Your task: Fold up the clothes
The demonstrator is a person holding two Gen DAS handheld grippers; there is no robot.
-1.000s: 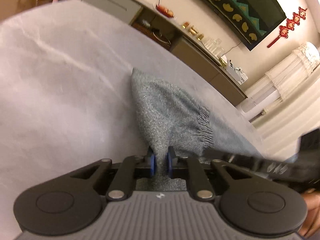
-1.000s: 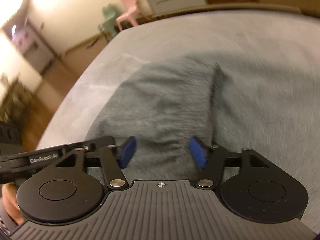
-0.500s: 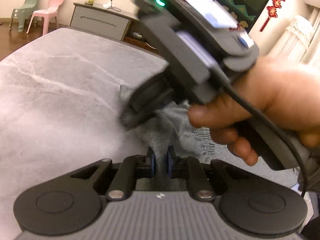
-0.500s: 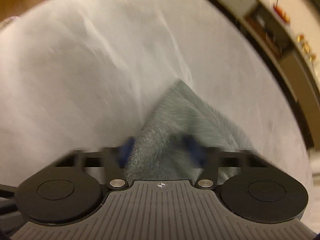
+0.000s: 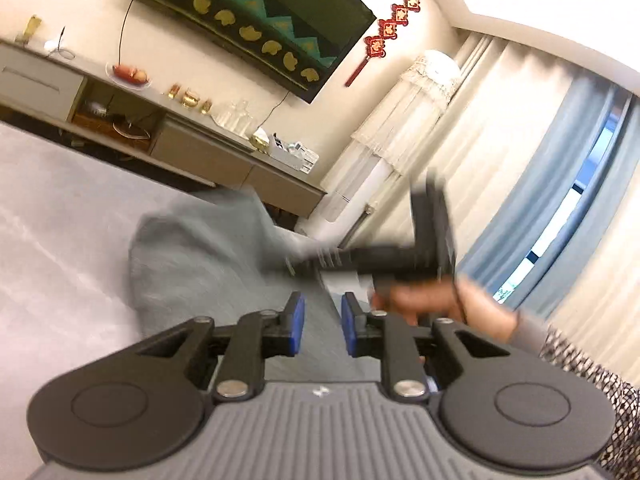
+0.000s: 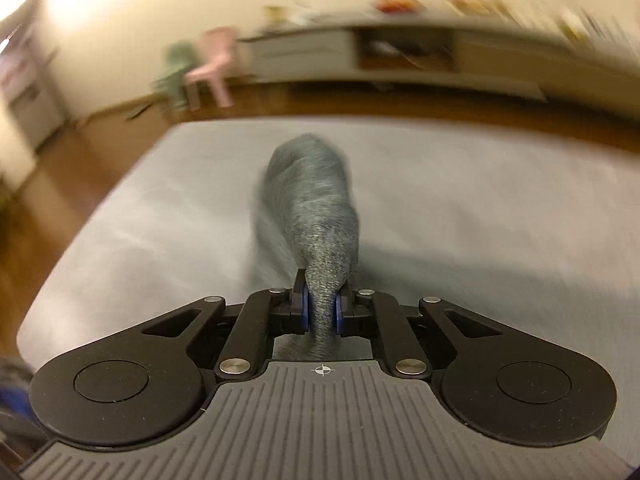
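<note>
Handover on the grey table (image 6: 500,208): the left gripper (image 5: 322,330), clamped on the sweater (image 5: 200,256) a second ago, is opening, nothing pressed between its pads. The right gripper (image 6: 322,312) has closed on a bunched fold, jaws tight. The sweater trails far from it across the table, ready to be pulled over.

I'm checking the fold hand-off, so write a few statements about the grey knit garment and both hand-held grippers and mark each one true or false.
1. The right hand-held gripper pinches the grey knit garment. True.
2. The left hand-held gripper, its jaws opening, has no cloth pressed between its blue pads. True.
3. The garment lies on bare wooden floor. False: it is on the pale grey marbled tabletop.
4. The garment is bright red. False: it is grey.
5. A pink plastic chair stands beyond the table. True.
</note>
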